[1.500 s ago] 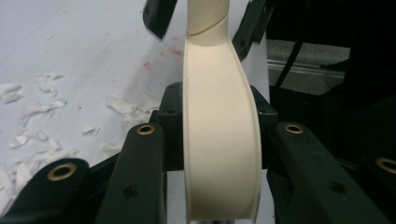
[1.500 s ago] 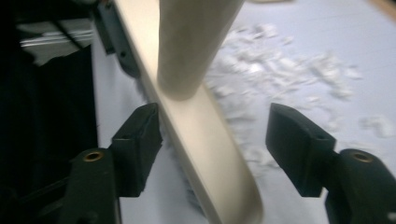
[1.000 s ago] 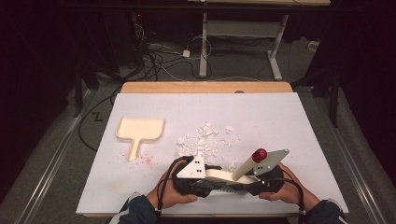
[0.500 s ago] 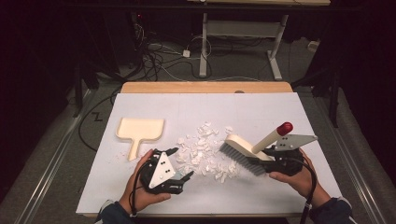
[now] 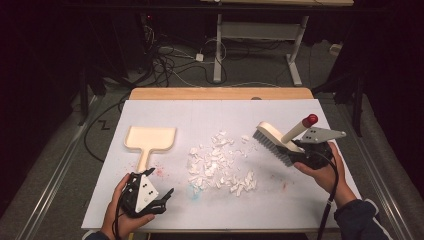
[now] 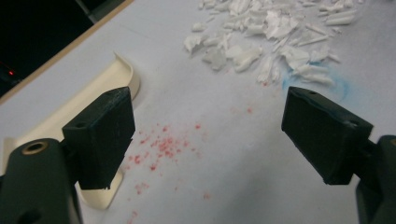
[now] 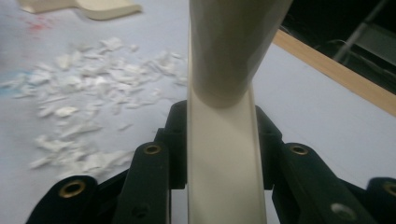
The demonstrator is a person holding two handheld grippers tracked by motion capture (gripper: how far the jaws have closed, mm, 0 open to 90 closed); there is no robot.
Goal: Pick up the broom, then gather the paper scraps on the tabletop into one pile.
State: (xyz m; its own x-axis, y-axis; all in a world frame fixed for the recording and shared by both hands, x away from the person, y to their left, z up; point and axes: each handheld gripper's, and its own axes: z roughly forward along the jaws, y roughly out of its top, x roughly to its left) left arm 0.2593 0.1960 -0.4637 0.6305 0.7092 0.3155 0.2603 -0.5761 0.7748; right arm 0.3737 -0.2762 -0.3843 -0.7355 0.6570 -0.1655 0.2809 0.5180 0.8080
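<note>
Beside scraps [image 5: 218, 165]: right gripper [image 5: 307, 150] clamps brush [image 5: 278, 140].

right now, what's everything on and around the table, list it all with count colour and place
dustpan: one, cream, left part of the sheet, handle toward the person
paper scraps: a loose pile, white, centre of the sheet
brush: one, cream body with dark bristles and a red-tipped handle, held up at the right
red specks: scattered, beside the dustpan handle
blue smudge: one, at the pile's near edge
sheet: one, white, covering the table
table: one, wooden edge at the far side
cables: several, dark, floor beyond the table
left tongs: black, open, aimed past the dustpan handle
right tongs: black, closed on the brush
</note>
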